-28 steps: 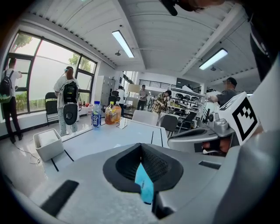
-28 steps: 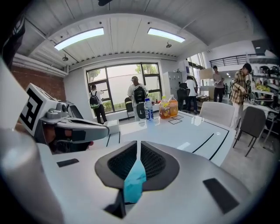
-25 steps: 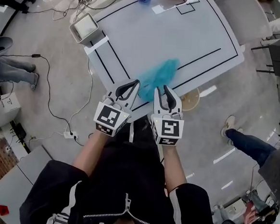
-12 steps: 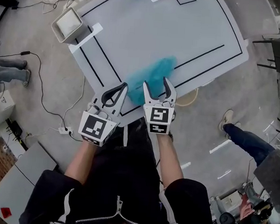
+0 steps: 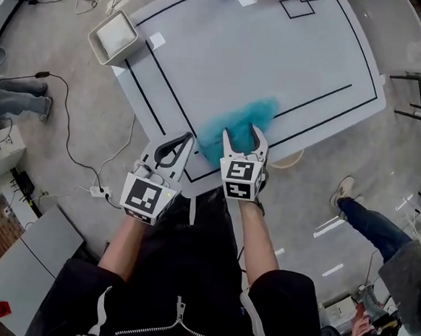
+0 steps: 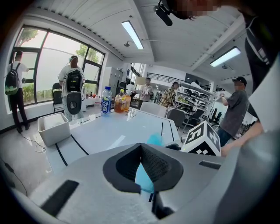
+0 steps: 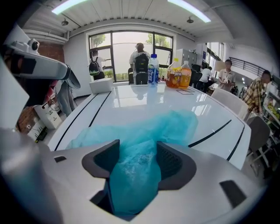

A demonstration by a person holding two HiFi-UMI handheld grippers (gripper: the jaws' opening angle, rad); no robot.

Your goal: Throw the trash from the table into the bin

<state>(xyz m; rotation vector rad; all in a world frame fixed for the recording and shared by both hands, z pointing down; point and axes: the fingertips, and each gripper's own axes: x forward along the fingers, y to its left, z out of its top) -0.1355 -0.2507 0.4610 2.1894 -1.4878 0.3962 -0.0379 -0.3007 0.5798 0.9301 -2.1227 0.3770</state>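
No readable writing: the blue-label bottle (image 7: 152,70) and two orange drink bottles (image 7: 185,74) stand at the 12 o'clock edge of the surface (image 5: 227,49), print too small to read. The marker cubes (image 5: 240,179) carry only black-and-white squares. The teal bag (image 5: 238,115), thin crumpled plastic, lies at the surface's 6 o'clock edge, touching a black line (image 5: 314,101). The right claw (image 5: 241,132) is spread wide, its jaws just opened, with the teal bag loose between them and not squeezed. The left claw (image 5: 188,136) has its tips pressed together and pinches nothing. It sits just at the bag's 9 o'clock, and a sliver of teal shows through its gap. A second ago the right claw was narrower and only at the bag's near edge; now it is lower and astride it. The left claw is slightly lower too, and the bag is in the same spot. The white bin (image 5: 115,36) sits off the surface's 10 o'clock corner, well apart from the bag. The surface is white and glossy. Room: grey floor (image 5: 71,95) with cables (image 5: 71,135), a person in jeans (image 5: 370,216) at 3 o'clock, big windows (image 7: 127,52) with backpack wearers (image 7: 141,61) in front, and strip lights (image 7: 70,5) overhead.
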